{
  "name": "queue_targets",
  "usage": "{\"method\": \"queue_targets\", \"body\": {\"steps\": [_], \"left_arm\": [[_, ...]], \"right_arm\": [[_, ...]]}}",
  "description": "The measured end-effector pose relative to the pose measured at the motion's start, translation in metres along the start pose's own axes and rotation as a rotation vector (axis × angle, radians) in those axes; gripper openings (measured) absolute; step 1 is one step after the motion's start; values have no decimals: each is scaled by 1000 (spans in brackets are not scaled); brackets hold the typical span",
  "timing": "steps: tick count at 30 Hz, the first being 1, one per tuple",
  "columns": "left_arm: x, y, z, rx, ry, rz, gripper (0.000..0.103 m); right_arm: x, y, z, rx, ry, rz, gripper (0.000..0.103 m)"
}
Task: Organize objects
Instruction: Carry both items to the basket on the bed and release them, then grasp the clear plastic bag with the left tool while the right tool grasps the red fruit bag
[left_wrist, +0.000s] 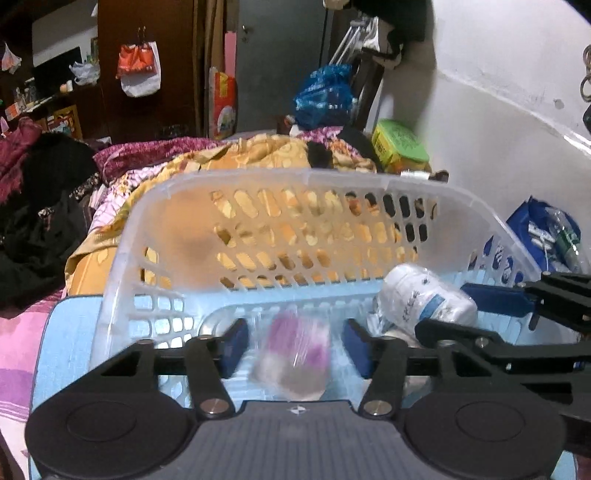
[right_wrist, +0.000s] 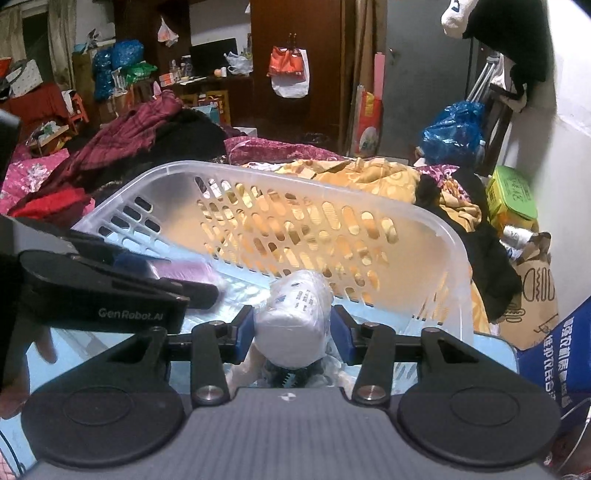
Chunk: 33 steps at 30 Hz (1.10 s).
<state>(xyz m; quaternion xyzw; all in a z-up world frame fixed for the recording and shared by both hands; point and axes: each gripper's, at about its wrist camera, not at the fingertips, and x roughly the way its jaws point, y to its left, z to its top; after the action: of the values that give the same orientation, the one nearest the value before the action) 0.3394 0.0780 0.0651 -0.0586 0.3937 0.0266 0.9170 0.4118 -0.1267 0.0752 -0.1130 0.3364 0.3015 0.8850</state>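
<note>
A cluttered home bedroom: bed heaped with blankets (right_wrist: 369, 177), wooden wardrobe (right_wrist: 299, 55)

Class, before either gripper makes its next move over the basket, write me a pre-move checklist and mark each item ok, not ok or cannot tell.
1. Left gripper jaws apart around the purple packet: ok.
2. Purple packet lying still: cannot tell, it is blurred.
3. Right gripper straddles the white bottle: ok.
4. Right jaws pressing the bottle: cannot tell.
5. Both items sit inside the basket: ok.
6. Grippers clear of each other: cannot tell, they look close.
</note>
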Motion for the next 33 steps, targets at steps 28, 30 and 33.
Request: {"method": "queue_targets", "body": {"steps": [28, 30, 33], "left_arm": [[-102, 61, -199, 9, -400, -183, 84], [-95, 58, -198, 9, -385, -217, 84], [-85, 56, -202, 17, -380, -226, 83]], "right_arm": [[-58, -50, -147, 203, -263, 90, 102], [-54, -49, -146, 203, -266, 91, 98], [-50, -44, -149, 174, -280, 84, 87]]}}
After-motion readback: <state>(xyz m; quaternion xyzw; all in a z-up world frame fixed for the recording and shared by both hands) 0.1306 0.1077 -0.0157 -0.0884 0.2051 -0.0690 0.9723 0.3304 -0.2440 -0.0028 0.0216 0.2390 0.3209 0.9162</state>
